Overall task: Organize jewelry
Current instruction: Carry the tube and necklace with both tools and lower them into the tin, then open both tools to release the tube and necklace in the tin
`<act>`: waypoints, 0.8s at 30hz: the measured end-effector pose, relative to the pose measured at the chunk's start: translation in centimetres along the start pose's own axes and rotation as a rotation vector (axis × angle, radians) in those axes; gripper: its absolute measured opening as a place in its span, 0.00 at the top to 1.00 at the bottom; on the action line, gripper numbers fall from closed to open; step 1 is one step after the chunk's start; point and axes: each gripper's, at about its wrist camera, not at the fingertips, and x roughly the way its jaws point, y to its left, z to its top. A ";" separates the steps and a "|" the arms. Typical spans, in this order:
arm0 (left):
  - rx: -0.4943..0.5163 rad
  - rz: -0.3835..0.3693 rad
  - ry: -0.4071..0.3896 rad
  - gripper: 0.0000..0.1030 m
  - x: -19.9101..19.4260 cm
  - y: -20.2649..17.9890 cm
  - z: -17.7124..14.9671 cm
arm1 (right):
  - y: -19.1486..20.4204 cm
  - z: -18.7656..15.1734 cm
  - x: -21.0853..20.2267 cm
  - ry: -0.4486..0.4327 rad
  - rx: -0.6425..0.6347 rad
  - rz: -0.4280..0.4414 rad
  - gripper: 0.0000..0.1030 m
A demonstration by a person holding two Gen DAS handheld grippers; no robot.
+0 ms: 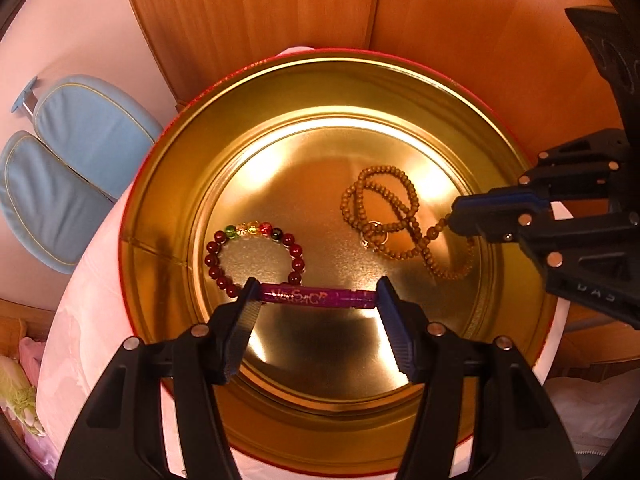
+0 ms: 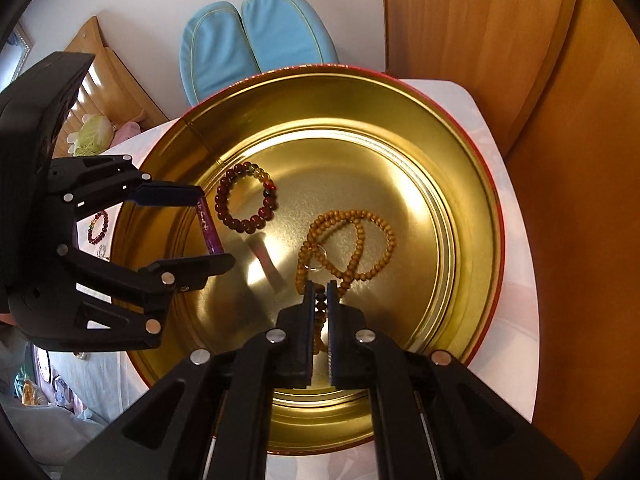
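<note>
A round gold tin (image 1: 168,184) (image 2: 460,184) stands on a pale tabletop. On its floor lies a dark red bead bracelet (image 1: 256,256) (image 2: 246,202) with a few coloured beads. My left gripper (image 1: 316,298) (image 2: 208,232) holds a purple tube (image 1: 316,298) (image 2: 209,230) crosswise between its fingers, low inside the tin, just in front of the bracelet. My right gripper (image 2: 320,292) (image 1: 454,222) is shut on the end of a tan wooden bead necklace (image 2: 352,240) (image 1: 384,208), whose loops rest on the tin's floor.
A blue padded chair (image 1: 68,168) (image 2: 256,36) stands beyond the tin, and a wooden cabinet (image 1: 280,12) (image 2: 500,40) rises behind. Another red bracelet (image 2: 97,227) lies on the table outside the tin's left rim. Soft toys (image 2: 96,134) lie further left.
</note>
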 end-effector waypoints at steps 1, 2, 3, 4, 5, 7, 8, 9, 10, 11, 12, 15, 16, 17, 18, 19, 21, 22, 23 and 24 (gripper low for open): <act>-0.005 0.001 0.001 0.43 0.1 0.1 0.0 | -0.1 0.2 0.1 0.000 0.005 0.003 0.94; -0.011 -0.001 0.003 0.43 0.4 0.1 0.1 | -0.2 0.1 0.1 -0.001 0.010 0.007 0.94; -0.015 -0.005 0.003 0.43 0.5 0.1 0.1 | -0.3 0.2 0.2 0.000 0.014 0.009 0.94; -0.015 -0.017 0.004 0.43 0.4 0.1 0.0 | -0.4 0.2 0.4 0.000 0.017 0.011 0.94; -0.017 -0.017 0.005 0.43 0.4 0.1 0.0 | -0.4 0.2 0.5 0.000 0.018 0.011 0.94; -0.019 -0.018 0.007 0.43 0.6 0.2 0.0 | -0.3 0.2 0.4 -0.002 0.015 0.010 0.94; -0.019 -0.018 0.007 0.43 0.6 0.3 0.1 | -0.4 0.2 0.4 -0.001 0.017 0.009 0.94; -0.020 -0.019 0.007 0.43 0.6 0.3 0.0 | -0.3 0.2 0.3 -0.002 0.015 0.011 0.94; -0.021 -0.019 0.007 0.43 0.5 0.4 0.0 | -0.3 0.2 0.3 -0.003 0.014 0.011 0.94; -0.021 -0.020 0.007 0.43 0.5 0.4 0.0 | -0.3 0.2 0.3 -0.003 0.014 0.012 0.94; -0.022 -0.019 0.007 0.43 0.6 0.5 0.0 | -0.2 0.2 0.3 -0.003 0.013 0.013 0.94; -0.031 -0.010 0.004 0.43 0.8 0.4 -0.1 | 0.0 0.3 0.6 0.001 0.018 0.019 0.94; -0.038 -0.013 0.004 0.43 0.7 0.4 -0.1 | 0.1 0.4 0.7 0.002 0.021 0.026 0.94; -0.048 -0.017 0.004 0.43 0.8 0.4 -0.2 | 0.3 0.5 0.7 0.001 0.020 0.029 0.94; -0.059 -0.021 0.003 0.43 0.9 0.4 -0.2 | 0.6 0.5 0.8 0.000 0.014 0.031 0.94; -0.066 -0.022 0.003 0.43 0.9 0.4 -0.3 | 0.8 0.6 0.9 0.001 0.008 0.031 0.94; -0.066 -0.018 0.006 0.43 1.0 0.5 -0.4 | 1.1 0.6 1.0 0.006 -0.003 0.032 0.94; -0.060 -0.011 0.008 0.43 1.0 0.5 -0.5 | 1.2 0.5 1.0 0.009 -0.007 0.029 0.94; -0.053 -0.001 0.009 0.43 1.0 0.5 -0.5 | 1.2 0.5 1.0 0.010 -0.010 0.026 0.94; -0.047 0.007 0.010 0.43 1.0 0.5 -0.6 | 1.2 0.5 1.0 0.009 -0.010 0.027 0.94</act>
